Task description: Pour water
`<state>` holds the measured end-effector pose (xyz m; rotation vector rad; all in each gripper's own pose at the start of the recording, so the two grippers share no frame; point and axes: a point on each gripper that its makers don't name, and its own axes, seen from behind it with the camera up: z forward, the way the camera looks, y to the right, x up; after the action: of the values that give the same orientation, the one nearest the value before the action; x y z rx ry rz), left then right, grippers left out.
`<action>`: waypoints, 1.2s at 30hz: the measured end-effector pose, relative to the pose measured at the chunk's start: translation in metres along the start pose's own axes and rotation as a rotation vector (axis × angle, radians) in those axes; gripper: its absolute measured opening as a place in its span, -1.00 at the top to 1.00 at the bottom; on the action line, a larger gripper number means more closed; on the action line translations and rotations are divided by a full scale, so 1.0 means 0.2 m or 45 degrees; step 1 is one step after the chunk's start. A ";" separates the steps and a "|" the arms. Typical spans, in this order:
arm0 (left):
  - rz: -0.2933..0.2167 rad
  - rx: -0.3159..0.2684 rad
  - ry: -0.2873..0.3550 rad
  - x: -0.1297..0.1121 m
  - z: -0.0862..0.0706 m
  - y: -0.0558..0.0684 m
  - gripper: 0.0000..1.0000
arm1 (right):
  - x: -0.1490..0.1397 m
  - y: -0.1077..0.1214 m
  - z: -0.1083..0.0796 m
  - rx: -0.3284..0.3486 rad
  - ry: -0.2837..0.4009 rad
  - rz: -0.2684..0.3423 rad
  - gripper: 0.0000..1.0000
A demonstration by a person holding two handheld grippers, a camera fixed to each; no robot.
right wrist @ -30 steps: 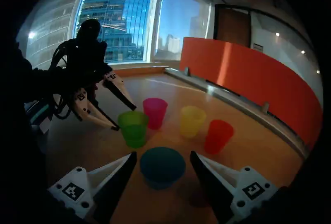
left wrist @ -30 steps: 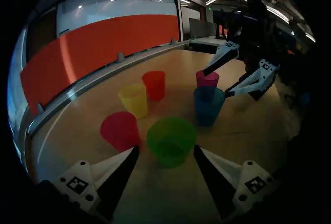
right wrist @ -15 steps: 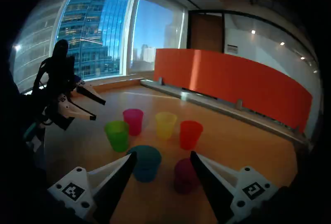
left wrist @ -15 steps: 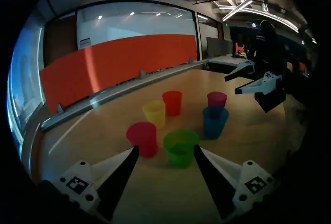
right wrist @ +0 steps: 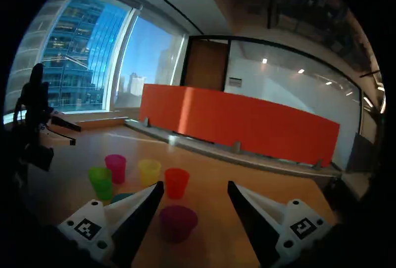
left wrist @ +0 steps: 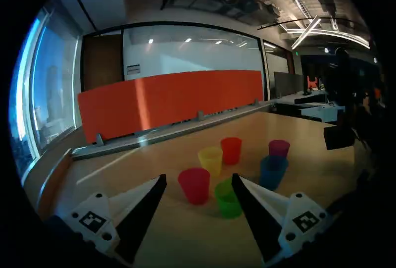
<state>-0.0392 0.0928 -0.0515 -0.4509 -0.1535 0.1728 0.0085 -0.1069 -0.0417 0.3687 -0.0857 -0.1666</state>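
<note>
A wooden bench (left wrist: 307, 136) stretched away to its far edge, where a grey rail (left wrist: 163, 133) with small upright clips ran along it. Just behind the rail, an orange partition (left wrist: 173, 97) stood upright along that whole far edge. Beyond the partition rose a glass wall (left wrist: 198, 52) dotted with small round lights. A white sign (left wrist: 132, 70) hung at the wall's left end, beside a brown door (left wrist: 101, 65). Long strip lights (left wrist: 309, 25) crossed the ceiling on the right. In the right gripper view, tall windows (right wrist: 143, 65) past the bench's left end showed blue sky and glass towers (right wrist: 69, 65).
</note>
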 end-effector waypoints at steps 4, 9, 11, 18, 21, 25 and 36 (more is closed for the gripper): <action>0.004 0.042 0.084 0.09 -0.02 -0.01 -0.96 | 0.07 0.08 -0.01 -0.084 0.063 0.029 -1.00; 0.007 0.128 0.173 0.18 -0.05 -0.06 -0.96 | 0.12 0.19 -0.03 -0.200 0.140 0.081 -1.00; -0.003 0.180 0.199 0.20 -0.06 -0.09 -0.96 | 0.12 0.23 -0.04 -0.243 0.157 0.100 -1.00; -0.058 0.374 0.270 0.22 -0.11 -0.23 -0.96 | 0.06 0.34 -0.09 -0.375 0.190 0.141 -1.00; -0.081 0.424 0.291 0.21 -0.12 -0.26 -0.96 | 0.04 0.37 -0.11 -0.426 0.204 0.158 -1.00; -0.110 0.462 0.296 0.17 -0.13 -0.27 -0.96 | -0.01 0.40 -0.14 -0.468 0.200 0.164 -0.99; -0.166 0.511 0.279 0.09 -0.09 -0.31 -0.96 | -0.09 0.43 -0.18 -0.535 0.181 0.182 -1.00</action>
<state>-0.0109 0.0339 -0.0386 -0.0573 0.0679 0.0231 0.0067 -0.0111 -0.0449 -0.0454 0.0635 -0.0139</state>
